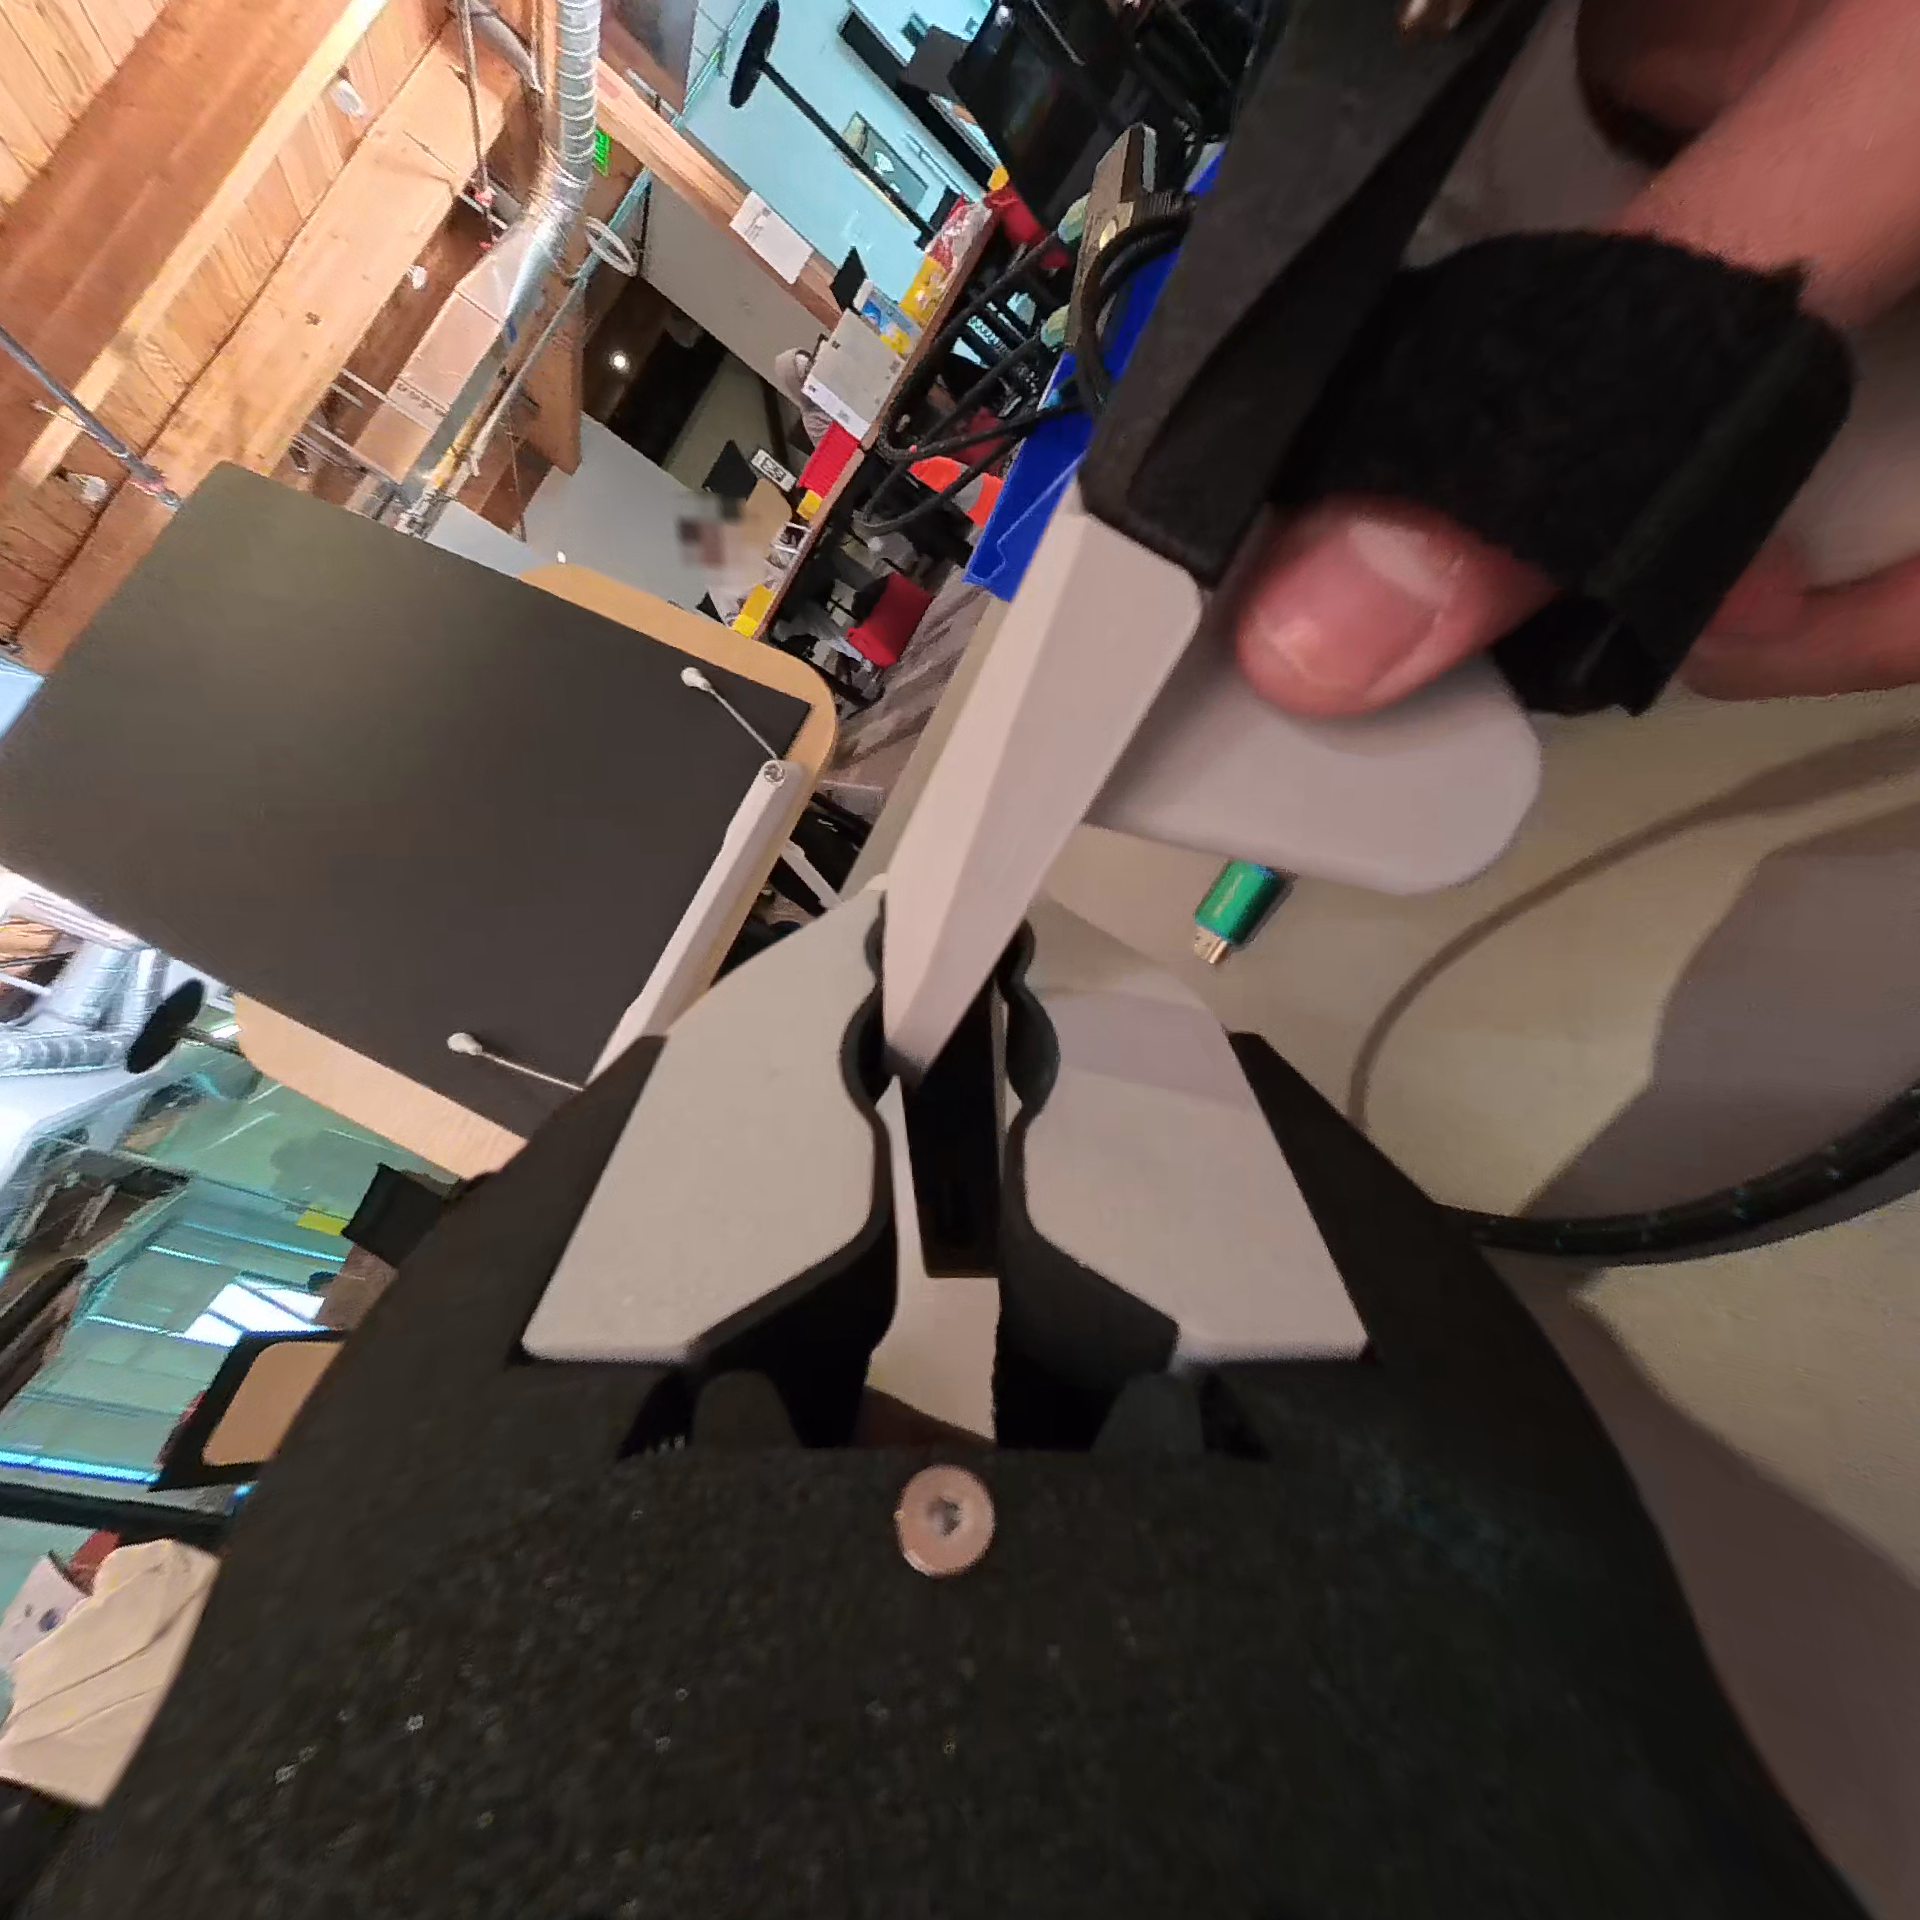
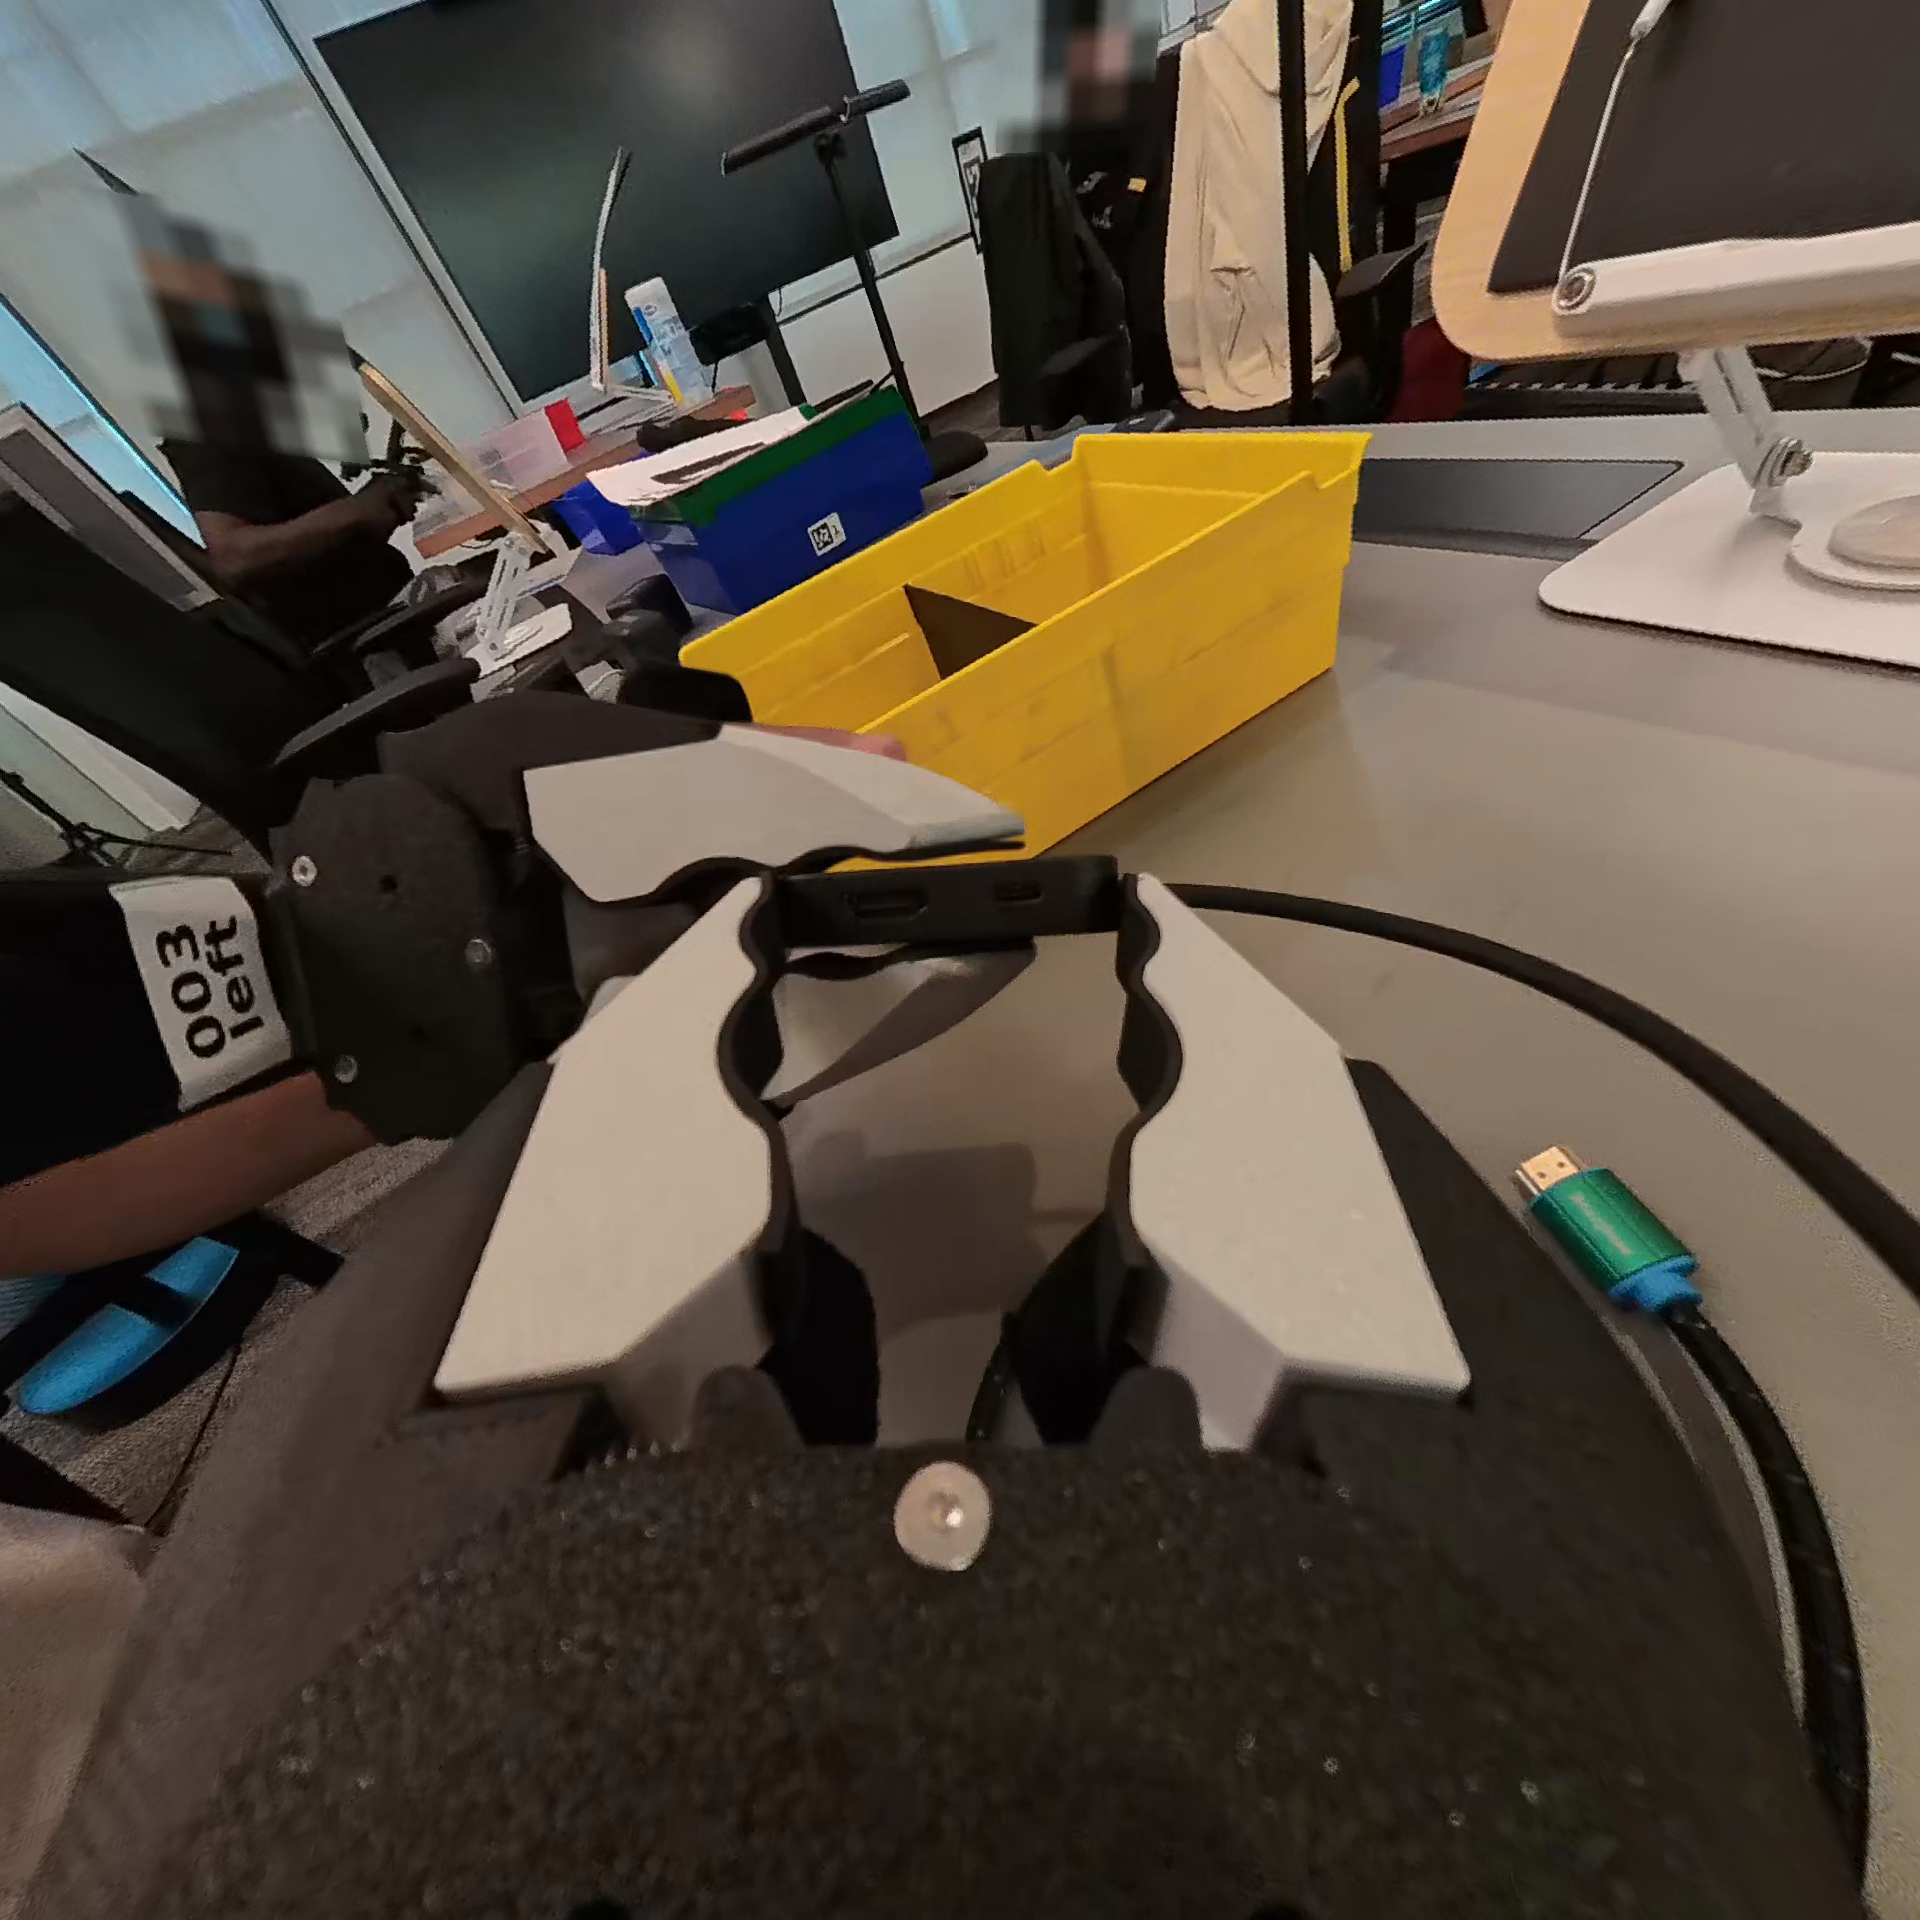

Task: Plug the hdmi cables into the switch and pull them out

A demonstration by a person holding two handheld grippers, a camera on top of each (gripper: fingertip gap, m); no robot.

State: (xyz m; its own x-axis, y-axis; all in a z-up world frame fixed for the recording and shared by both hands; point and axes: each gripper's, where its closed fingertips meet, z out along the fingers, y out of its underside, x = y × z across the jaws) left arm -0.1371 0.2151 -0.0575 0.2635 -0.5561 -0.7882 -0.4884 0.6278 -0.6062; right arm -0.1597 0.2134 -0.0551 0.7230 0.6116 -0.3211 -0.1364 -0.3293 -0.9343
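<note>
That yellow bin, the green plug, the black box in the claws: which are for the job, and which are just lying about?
For the job:
- small black box with ports, the switch, held by the left claw and right claw
- green metal HDMI plug on black cable, lying unplugged

Lying about:
- yellow plastic bin
- blue plastic bin
- white stand

Grey table (image 2: 1558, 790) with yellow bin (image 2: 1049, 634), green-plugged HDMI cable (image 2: 1605, 1231), white stand (image 2: 1714, 582).

The switch (image 2: 940, 912) is a slim black box, held level across the tips of the right jaws with its port edge facing back between them; the left jaws pinch its thin edge (image 1: 951, 1143) from the side. One HDMI cable's green plug (image 2: 1605, 1229) lies unplugged on the table, right of the right jaws.
</note>
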